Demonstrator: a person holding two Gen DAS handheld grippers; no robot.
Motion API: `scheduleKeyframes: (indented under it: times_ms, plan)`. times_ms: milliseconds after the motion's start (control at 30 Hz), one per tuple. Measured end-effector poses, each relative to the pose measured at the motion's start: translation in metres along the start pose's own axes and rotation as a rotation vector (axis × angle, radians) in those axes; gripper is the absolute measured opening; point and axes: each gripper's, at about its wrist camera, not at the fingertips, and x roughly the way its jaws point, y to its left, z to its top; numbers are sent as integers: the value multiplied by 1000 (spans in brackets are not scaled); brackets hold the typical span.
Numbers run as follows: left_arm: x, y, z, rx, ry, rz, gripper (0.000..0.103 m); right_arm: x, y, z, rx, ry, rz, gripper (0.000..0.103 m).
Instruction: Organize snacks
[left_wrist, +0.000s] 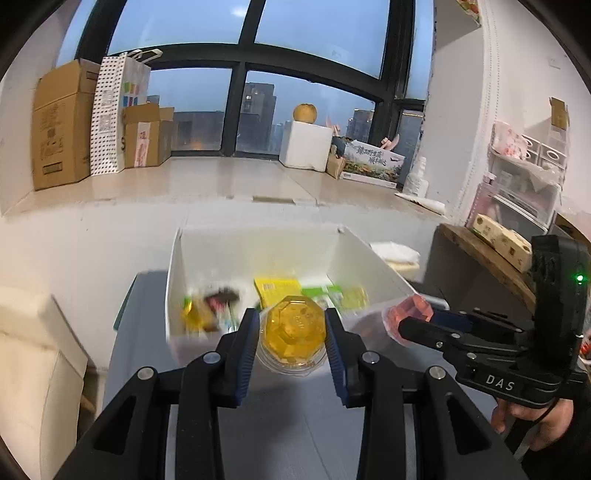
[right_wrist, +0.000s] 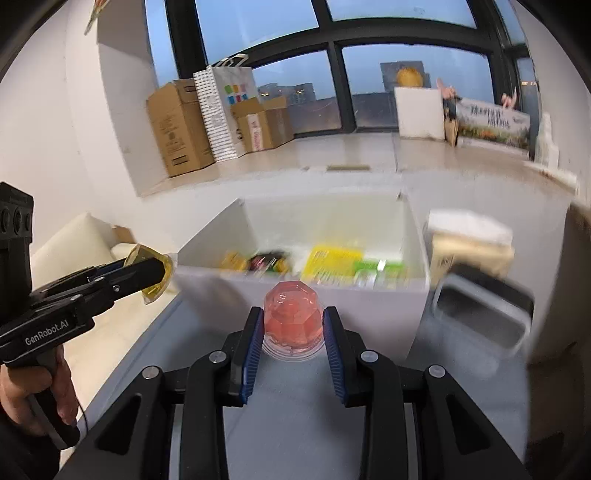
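Yellow jelly cup (left_wrist: 295, 326): clamped between the pads of the left gripper (left_wrist: 291, 332), raised off the grey bench (left_wrist: 288, 424), just short of the white box (left_wrist: 173, 288).
Pink jelly cup (right_wrist: 291, 317): clamped in the right gripper (right_wrist: 291, 325), likewise off the bench and close to the near wall of the white box.
White box contents: yellow packet (left_wrist: 277, 290), green packets (left_wrist: 325, 293), dark wrappers (left_wrist: 221, 299) at the left end; all smeared by motion blur.
Slip risk: smooth, faceted plastic cups held only at the sides; likely to twist or pop out if swung fast or squeezed unevenly.
Collision risk: both grippers close together near one box; a crossed path could knock one cup from the other grip.
Rim risk: near wall of the box tall; too low an approach could catch a cup base on its edge.
Landing risk: release from height could tip a cup onto the packets.
Left wrist view only: shelf (left_wrist: 480, 251) with clear drawers (left_wrist: 524, 184) at right; right gripper from the side, with a hand (left_wrist: 535, 424) on its handle.
Right wrist view only: grey bin (right_wrist: 484, 314) beside the box; cream sofa (right_wrist: 74, 240) at left; yellow cup from the side.
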Motion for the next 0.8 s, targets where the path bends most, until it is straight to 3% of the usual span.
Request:
scheduleKeyframes:
  times_ms: [133, 200, 233, 267, 300, 333, 433, 533, 633, 800]
  plan:
    - [38, 14, 23, -2, 21, 26, 40, 27, -11, 34, -9, 13, -34, 36]
    - [54, 18, 28, 8, 35, 60, 49, 39, -17, 44, -9, 22, -44, 37]
    - [60, 20, 29, 8, 36, 78, 78, 45, -19, 48, -14, 25, -64, 53]
    - [65, 21, 30, 2, 46, 95, 102, 49, -21, 50, -21, 37, -92, 87]
    - [66, 23, 29, -4, 37, 102, 103, 53, -23, 51, -22, 45, -116, 98]
    - [66, 24, 28, -6, 32, 98, 103, 52, -27, 52, -9, 31, -121, 101]
    - [67, 22, 24, 19, 45, 135, 103, 43, -34, 51, 27, -9, -112, 101]
    - [62, 20, 20, 26, 37, 139, 103, 44, -38, 47, 37, 9, -126, 102]
    - [43, 13, 18, 26, -5, 161, 103, 45, -37, 43, 48, 46, -133, 102]
    - [-7, -10, 6, 59, -98, 243, 103, 16, -25, 27, 27, 7, -104, 103]
